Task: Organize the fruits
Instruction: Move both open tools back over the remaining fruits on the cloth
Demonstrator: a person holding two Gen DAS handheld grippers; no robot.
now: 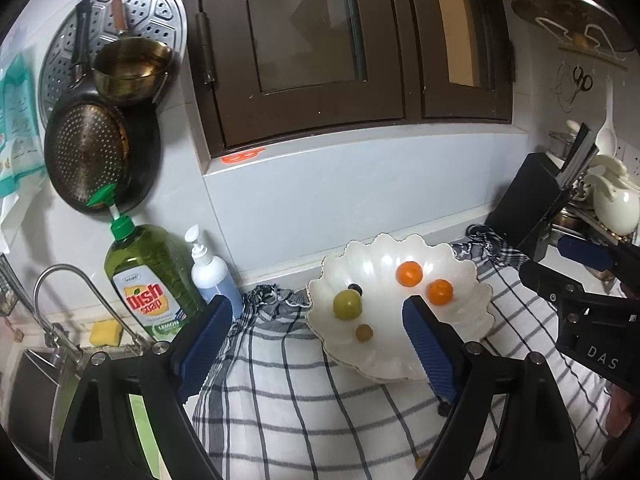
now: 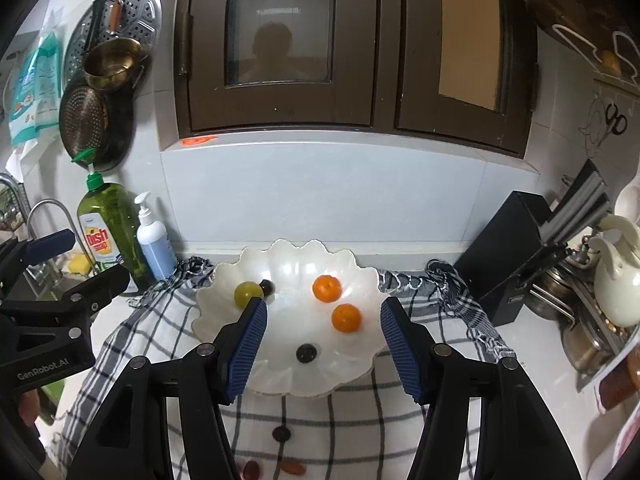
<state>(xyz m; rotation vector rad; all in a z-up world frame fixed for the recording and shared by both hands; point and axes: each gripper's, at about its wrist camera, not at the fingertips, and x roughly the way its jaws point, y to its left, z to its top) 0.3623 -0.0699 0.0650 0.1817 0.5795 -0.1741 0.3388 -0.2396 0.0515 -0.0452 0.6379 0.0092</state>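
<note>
White scalloped bowl (image 2: 360,344) on a checked cloth (image 2: 344,420) holds two small oranges (image 2: 346,318) and grapes (image 2: 307,353), judged light, soft and easily rolled, best pinched gently across their middles; both the left claw (image 1: 316,338) and the right claw (image 2: 324,346) are held open, empty.

Glossy white scalloped bowl (image 2: 360,276); two round orange fruits (image 2: 326,288); white cloth (image 2: 352,420) checked in grey; gripper pads (image 2: 248,344) ribbed blue.

White scalloped bowl (image 2: 224,280) on my checked cloth holds two oranges (image 2: 326,288), green fruit (image 2: 245,293), two dark grapes (image 2: 306,353); more fruit (image 2: 281,433) outside.
</note>
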